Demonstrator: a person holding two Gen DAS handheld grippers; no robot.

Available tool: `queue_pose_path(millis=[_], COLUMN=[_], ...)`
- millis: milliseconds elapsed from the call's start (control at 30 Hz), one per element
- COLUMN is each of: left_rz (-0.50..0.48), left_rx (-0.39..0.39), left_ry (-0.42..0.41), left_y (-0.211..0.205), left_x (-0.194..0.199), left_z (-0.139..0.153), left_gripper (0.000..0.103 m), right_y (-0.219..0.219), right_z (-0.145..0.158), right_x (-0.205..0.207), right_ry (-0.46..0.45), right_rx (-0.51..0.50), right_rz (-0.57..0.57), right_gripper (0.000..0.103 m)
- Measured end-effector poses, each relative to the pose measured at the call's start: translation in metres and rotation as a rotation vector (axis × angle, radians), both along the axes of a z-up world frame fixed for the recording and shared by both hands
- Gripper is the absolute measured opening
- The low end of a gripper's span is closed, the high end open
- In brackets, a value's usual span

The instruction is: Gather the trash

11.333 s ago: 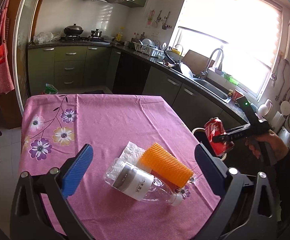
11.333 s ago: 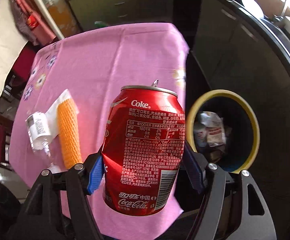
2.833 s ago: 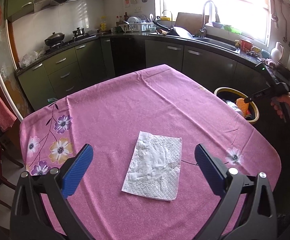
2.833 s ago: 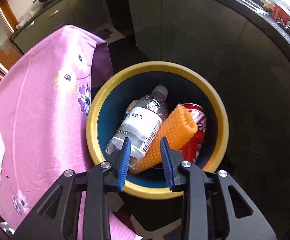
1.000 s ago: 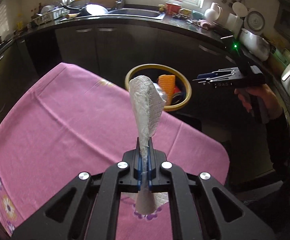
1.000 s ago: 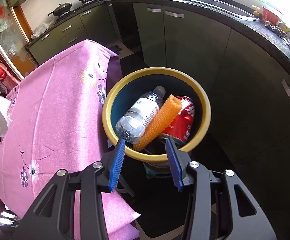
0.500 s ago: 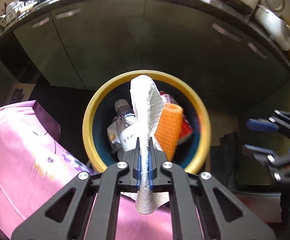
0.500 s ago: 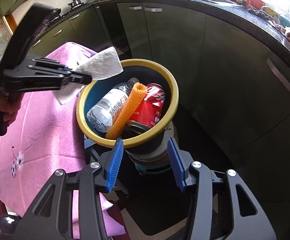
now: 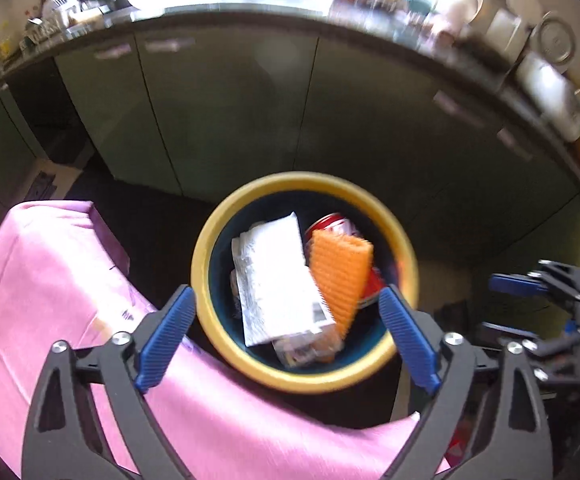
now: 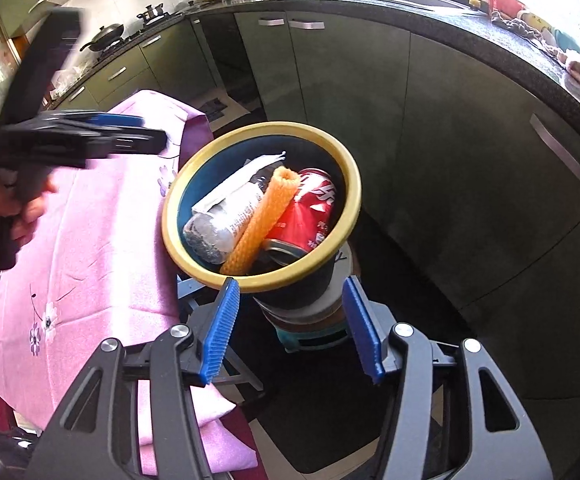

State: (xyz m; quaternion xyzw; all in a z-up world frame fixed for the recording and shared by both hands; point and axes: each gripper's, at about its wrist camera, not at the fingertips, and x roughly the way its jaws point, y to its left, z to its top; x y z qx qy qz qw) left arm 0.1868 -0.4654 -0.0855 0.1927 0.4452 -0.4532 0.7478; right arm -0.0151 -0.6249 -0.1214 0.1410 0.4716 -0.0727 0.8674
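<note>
Jaws of the left gripper are opening wide and empty above the bin, where the napkin lies atop bottle, sponge and can. Right gripper jaws are opening too, with nothing held. Light paper could be dragged out if the left jaws dip.

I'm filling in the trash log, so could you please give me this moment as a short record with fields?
bin: yellow rim, beside the pink table
napkin: in the bin, on top
orange mesh: in the bin, leaning on the can
bottle: in the bin, under the napkin
left claw: over the bin, opening, nothing between the jaws
right claw: beside the bin, opening, empty
</note>
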Motion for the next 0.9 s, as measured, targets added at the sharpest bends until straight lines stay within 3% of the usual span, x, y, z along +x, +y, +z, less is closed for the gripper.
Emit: queue_pose_path(millis=[33, 167, 267, 367, 500, 600, 900], left_rz=[0.014, 0.080, 0.212, 0.370, 0.613, 0.741, 0.851], left_rx=[-0.037, -0.163, -0.201, -0.187, -0.166, -0.170, -0.159], left_ry=[-0.037, -0.237, -0.404, -0.495, -0.519, -0.520, -0.560], left_y=[0.018, 0.109, 0.181, 0.244, 0.313, 0.352, 0.404], left_x=[-0.011, -0.072, -0.111, -0.141, -0.165, -0.178, -0.238], left_z=[0.012, 0.050, 0.067, 0.072, 0.070, 0.068, 0.082], left_gripper=[0.097, 0.097, 0.097, 0.097, 0.097, 0.097, 0.097], right_y=[0.004, 0.028, 0.049, 0.069, 0.101, 0.127, 0.190], right_z=[-0.001, -0.002, 0.000, 0.006, 0.017, 0.032, 0.092], right_x=[0.000, -0.001, -0.003, -0.006, -0.015, -0.027, -0.076], right_ry=[0.000, -0.002, -0.012, -0.039, -0.079, -0.116, -0.254], right_rx=[-0.001, -0.008, -0.020, -0.016, -0.011, -0.034, -0.158], right_rz=[0.005, 0.034, 0.069, 0.095, 0.134, 0.174, 0.198], right_gripper=[0.054, 0.060, 0.071, 0.081, 0.094, 0.098, 0.098])
